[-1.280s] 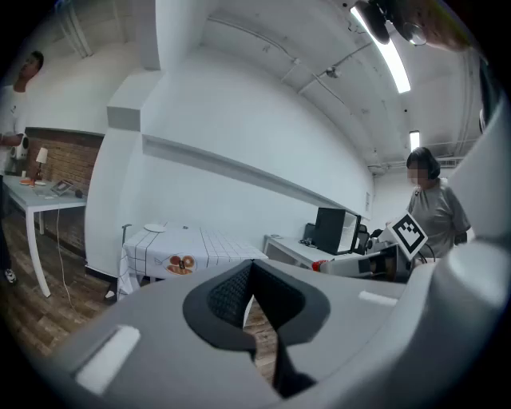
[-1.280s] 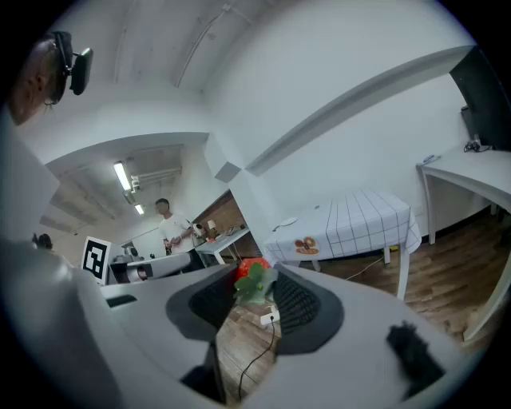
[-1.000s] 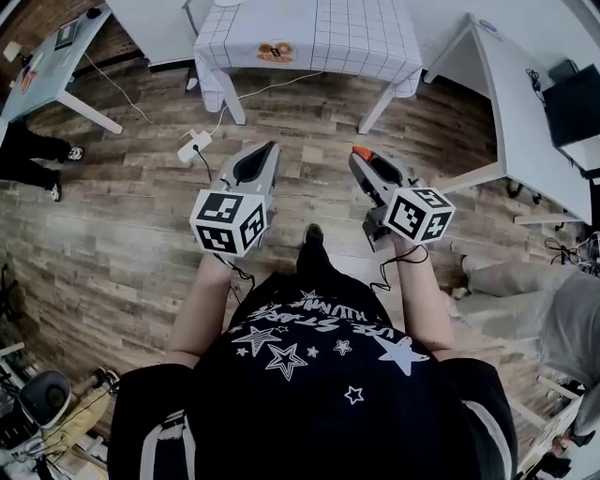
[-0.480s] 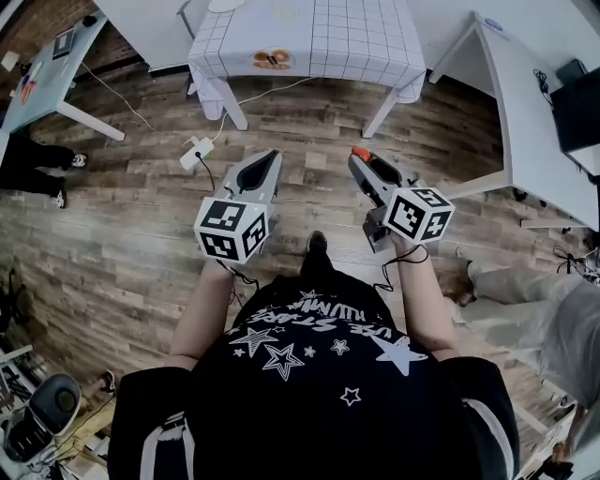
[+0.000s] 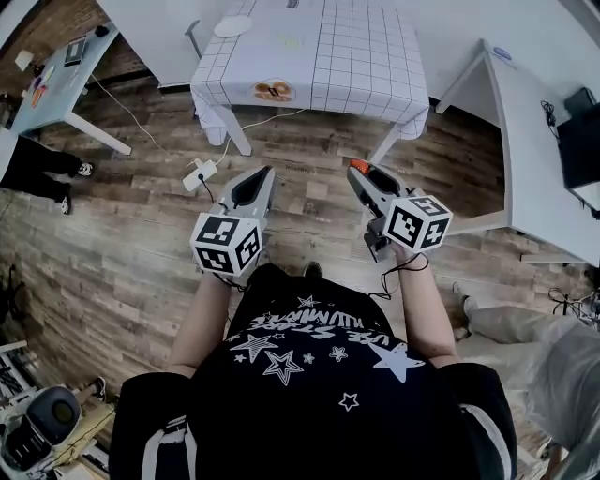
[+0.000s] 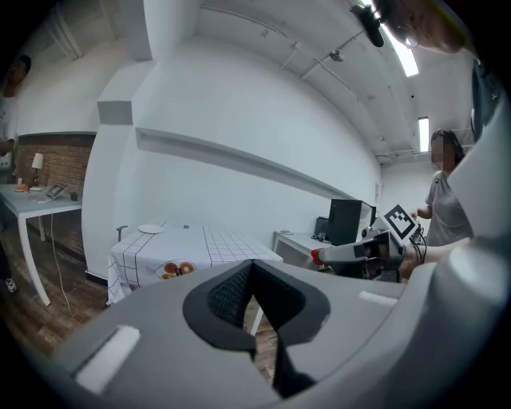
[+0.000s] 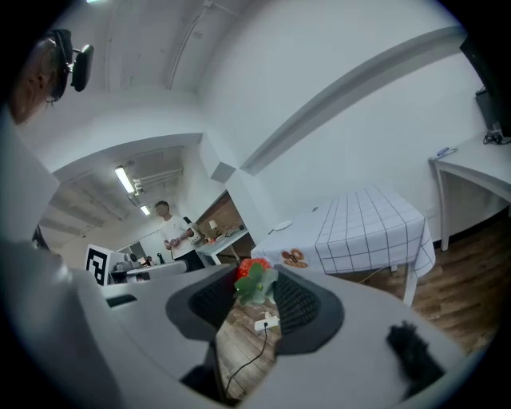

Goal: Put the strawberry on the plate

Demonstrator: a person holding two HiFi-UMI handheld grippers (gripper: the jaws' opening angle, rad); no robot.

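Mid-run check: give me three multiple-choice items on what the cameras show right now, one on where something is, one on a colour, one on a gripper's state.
1. The strawberry is
A. lying on the plate
B. between the jaws of the right gripper
C. between the jaws of the left gripper

2. The cloth on the table that bears the plate is
A. plain red
B. green-striped
C. white with dark grid lines

3. The left gripper's jaws are
A. together, with nothing between them
B. wide apart
C. closed on the plate

Answers:
1 B: the right gripper view shows the red fruit and its green leaves pinched at the jaw tips.
2 C: the head view shows the grid.
3 A: the left gripper view shows the tips meeting, with nothing between them.
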